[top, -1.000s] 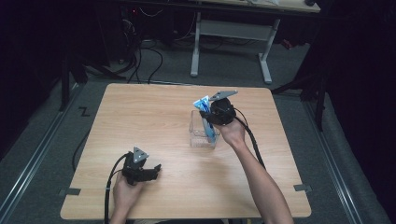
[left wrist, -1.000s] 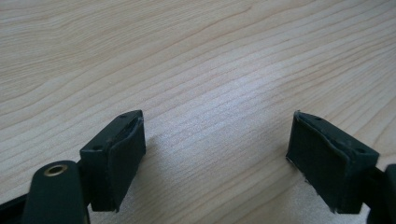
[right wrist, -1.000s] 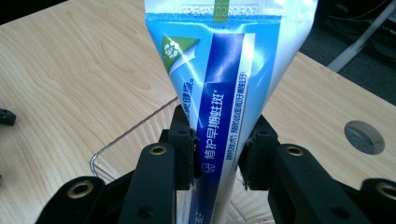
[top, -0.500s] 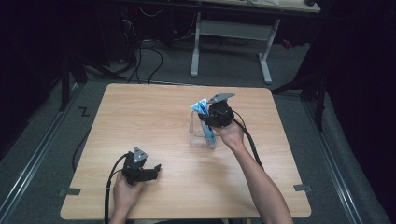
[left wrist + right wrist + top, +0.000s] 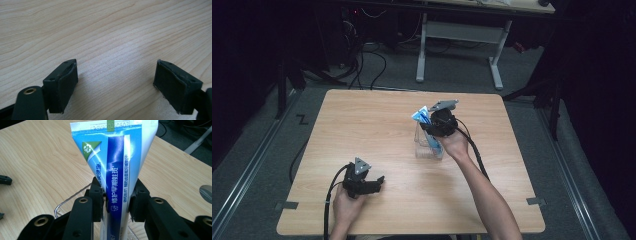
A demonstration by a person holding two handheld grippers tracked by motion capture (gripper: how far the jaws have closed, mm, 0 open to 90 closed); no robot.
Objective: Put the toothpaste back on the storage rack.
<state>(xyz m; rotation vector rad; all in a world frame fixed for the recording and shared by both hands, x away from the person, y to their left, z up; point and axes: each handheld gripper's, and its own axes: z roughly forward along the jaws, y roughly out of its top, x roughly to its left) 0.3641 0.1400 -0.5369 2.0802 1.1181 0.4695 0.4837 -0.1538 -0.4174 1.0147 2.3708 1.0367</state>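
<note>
While your right gripper (image 5: 434,131) stands over the clear container (image 5: 430,147) near the middle of the table (image 5: 377,120), its jaws sit on either side of the blue and white toothpaste tube (image 5: 117,167). You see in the right gripper view that both pads touch the tube's sides, so you have hold of it in a narrow grip. The tube stands nearly upright, its flat crimped end up, its lower part down inside the container. Your left gripper (image 5: 115,82) rests low near the table's front left area, well apart from the tube, jaws spread wide with only bare wood between them.
</note>
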